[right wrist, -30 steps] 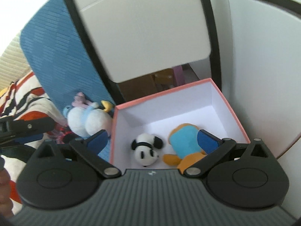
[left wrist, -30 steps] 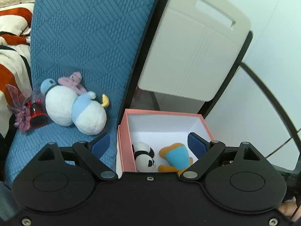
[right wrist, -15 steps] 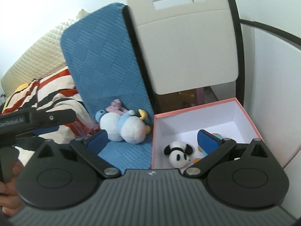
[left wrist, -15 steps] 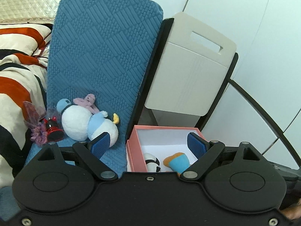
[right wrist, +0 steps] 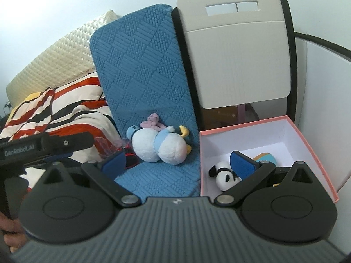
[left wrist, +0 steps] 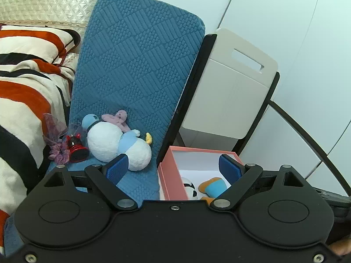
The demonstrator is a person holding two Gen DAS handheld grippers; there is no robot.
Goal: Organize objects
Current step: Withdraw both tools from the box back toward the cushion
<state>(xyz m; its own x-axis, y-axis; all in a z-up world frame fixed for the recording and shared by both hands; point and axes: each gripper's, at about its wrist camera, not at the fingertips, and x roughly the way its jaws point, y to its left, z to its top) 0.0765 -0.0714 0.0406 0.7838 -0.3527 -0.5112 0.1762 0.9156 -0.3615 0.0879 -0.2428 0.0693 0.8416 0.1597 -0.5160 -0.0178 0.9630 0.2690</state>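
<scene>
Toys in a pink box, more on a blue cushion

"GenRobot.AI" is printed on the left hand-held gripper (right wrist: 43,146). A panda toy (right wrist: 226,175) and a blue-orange toy (left wrist: 214,186) lie in the pink box (right wrist: 307,144). A white duck toy (left wrist: 116,144) rests on the blue cushion (left wrist: 136,65). Both hand-held grippers, left and right (right wrist: 177,160), are spread apart, holding nothing.

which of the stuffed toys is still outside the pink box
The big white and light-blue duck plush, lying on the blue quilted cushion left of the pink box. The small panda and the blue-and-orange plush are inside the box.
</scene>
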